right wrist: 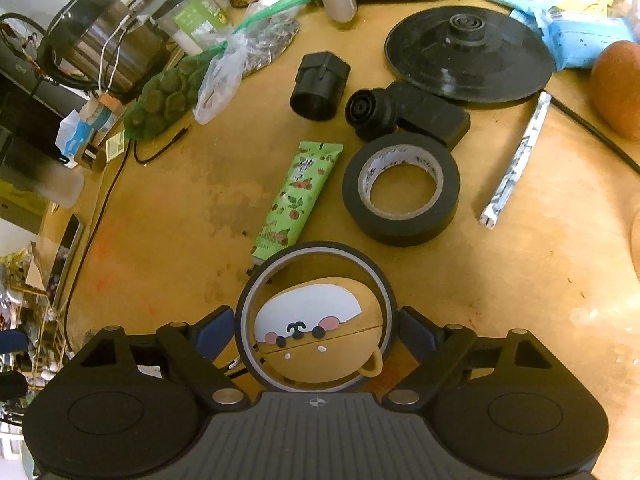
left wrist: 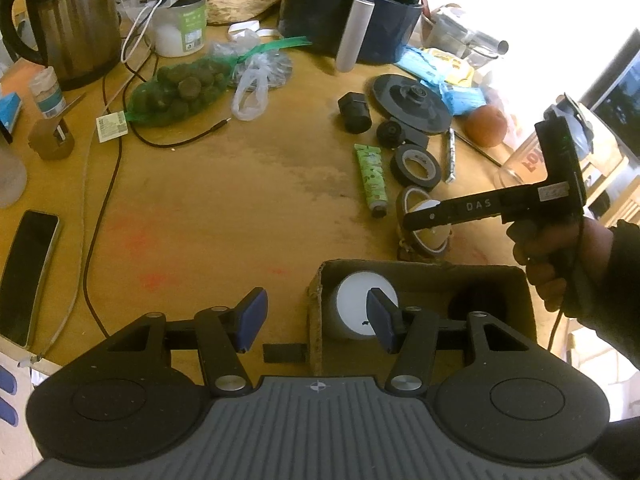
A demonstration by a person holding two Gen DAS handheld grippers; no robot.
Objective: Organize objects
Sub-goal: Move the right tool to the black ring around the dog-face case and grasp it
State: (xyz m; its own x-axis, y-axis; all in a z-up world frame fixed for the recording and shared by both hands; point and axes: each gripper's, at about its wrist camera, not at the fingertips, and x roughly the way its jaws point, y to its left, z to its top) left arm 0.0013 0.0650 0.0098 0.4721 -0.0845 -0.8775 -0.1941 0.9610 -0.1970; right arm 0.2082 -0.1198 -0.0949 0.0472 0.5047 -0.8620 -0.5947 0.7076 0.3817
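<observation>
My right gripper (right wrist: 316,332) points down at a thin amber tape roll (right wrist: 316,246) standing over a round tan case with a cartoon face (right wrist: 320,344). Its blue pads sit close on either side of the roll, and I see no clear squeeze. In the left wrist view the right gripper (left wrist: 424,220) hovers over that roll, just beyond a cardboard box (left wrist: 420,270). My left gripper (left wrist: 316,316) stands open astride the box's left wall, one finger inside above a white round object (left wrist: 352,304). A dark item (left wrist: 476,304) lies deeper in the box.
A green tube (right wrist: 296,196), black tape roll (right wrist: 400,188), black adapter (right wrist: 320,84), kettle base (right wrist: 468,52) and white stick (right wrist: 516,160) lie beyond the amber roll. A net bag of fruit (left wrist: 180,92), kettle (left wrist: 76,28), air fryer (left wrist: 352,12), phone (left wrist: 28,276) and cables crowd the table.
</observation>
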